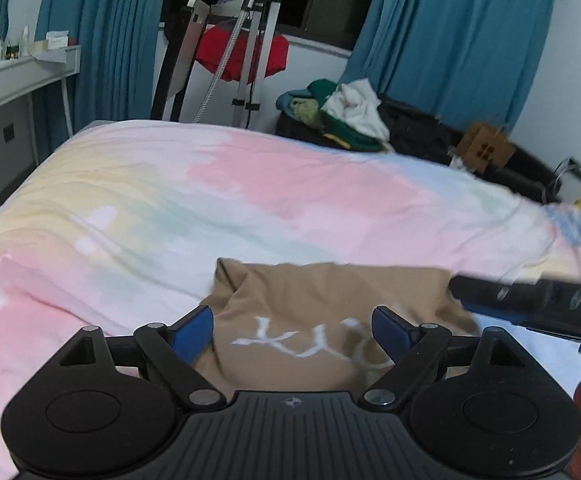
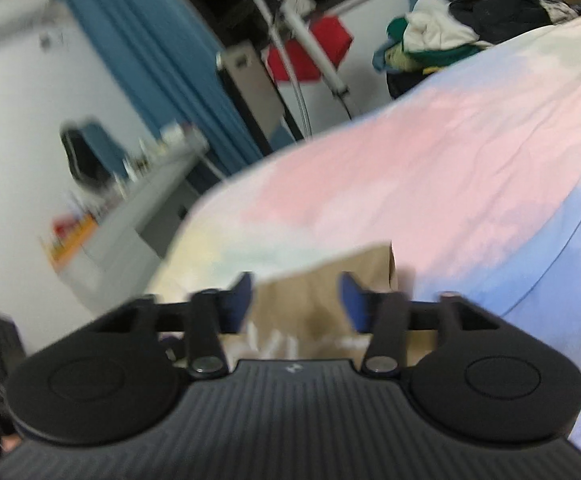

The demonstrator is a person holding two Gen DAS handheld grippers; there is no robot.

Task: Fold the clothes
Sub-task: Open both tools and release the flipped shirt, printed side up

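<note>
A tan garment (image 1: 326,320), folded into a rough rectangle, is lying on a bed (image 1: 250,200) near its front edge, with both tools hovering just above it. It is resting flat, white lettering facing up, probably because the bed is serving as the folding surface and a fold is judged to be complete or nearly so.

The left tongs (image 1: 292,330) are standing wide, their blue pads either side of the lettering and touching nothing, so the cloth is lying free beneath them. The right tongs (image 2: 296,300) are gaping more narrowly. The tan cloth is showing in the gap between their blue pads, but the right wrist view is blurred and no pad appears to be pressing on it; it looks released rather than gripped. In the left wrist view, the right tool's dark body is reaching in from the right, beside the garment's far right corner.

The garment looks like soft, matte jersey, with a rounded fold bulging at its far left corner. The bed cover is thin, faintly creased cotton, washed in pastel pink, yellow, green and blue. Beyond the bed, a heap of unfolded clothes (image 1: 342,114) in green, white and black is waiting, likely next for folding. Teal curtains (image 1: 450,40) are hanging in heavy pleats.
</note>
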